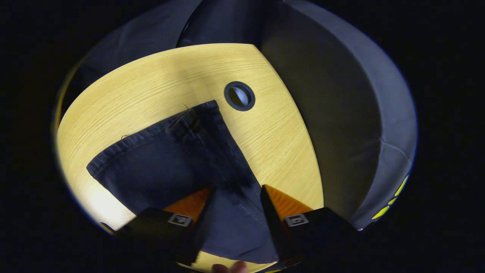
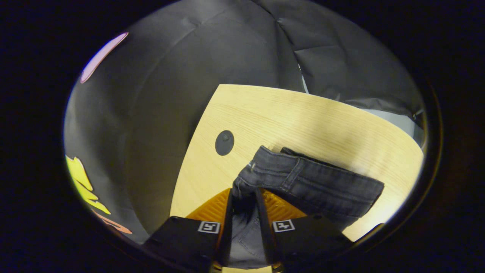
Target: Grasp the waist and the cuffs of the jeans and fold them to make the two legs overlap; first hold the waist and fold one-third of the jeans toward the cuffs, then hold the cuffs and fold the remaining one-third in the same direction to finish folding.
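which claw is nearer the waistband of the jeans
Right. The right claw sits at the waistband, its fingers either side of the denim there. The left claw is at the other end, straddling a leg near the cuff.

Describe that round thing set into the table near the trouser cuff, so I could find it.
Start at the pale wooden table. Follow the dark jeans to the corner of the cuff; just beyond it sits a round hole with a dark ring. It is the only circular mark on the bare wood there.

Dark jeans [image 1: 170, 167] lie on the wooden table, cuffs flat, waistband [image 2: 303, 178] bunched and raised.
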The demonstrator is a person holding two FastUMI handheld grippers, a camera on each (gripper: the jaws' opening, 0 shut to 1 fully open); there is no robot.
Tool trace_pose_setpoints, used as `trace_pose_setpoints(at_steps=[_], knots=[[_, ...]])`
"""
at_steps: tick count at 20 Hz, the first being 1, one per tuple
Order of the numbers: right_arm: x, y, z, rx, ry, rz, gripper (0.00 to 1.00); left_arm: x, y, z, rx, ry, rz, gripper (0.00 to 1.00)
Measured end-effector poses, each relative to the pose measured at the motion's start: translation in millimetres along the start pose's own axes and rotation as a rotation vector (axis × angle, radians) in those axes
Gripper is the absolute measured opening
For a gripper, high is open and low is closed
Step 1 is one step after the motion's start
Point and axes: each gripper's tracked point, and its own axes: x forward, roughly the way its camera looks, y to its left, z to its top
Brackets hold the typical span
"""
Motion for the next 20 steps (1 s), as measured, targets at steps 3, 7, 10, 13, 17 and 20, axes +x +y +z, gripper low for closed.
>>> trace_pose_setpoints(at_steps=[3,7,10,13,17,20], knots=[[-11.5,11.3,1.5,-0.034,-0.023,0.028,0.72,-23.9,-17.6,15.3,0.036,-0.039,-0.002,0.99],[-43.9,22.4,1.9,-0.144,-0.096,0.025,0.89,-83.1,-69.6,38.3,0.140,-0.131,-0.083,0.99],[-86.8,37.2,-4.4,-0.258,-0.178,0.058,0.96,-150.3,-114.3,57.3,0.352,-0.265,-0.117,0.99],[-146.8,50.8,-17.9,-0.417,-0.293,0.086,0.96,-197.2,-149.8,27.9,0.544,-0.413,-0.184,0.99],[-233.1,61.8,-41.8,-0.668,-0.510,0.117,0.96,-257.3,-170.1,5.8,0.758,-0.648,-0.243,0.99],[-276.0,63.2,-73.5,-0.833,-0.633,0.171,0.98,-289.0,-186.4,-32.7,0.853,-0.804,-0.266,0.99]])
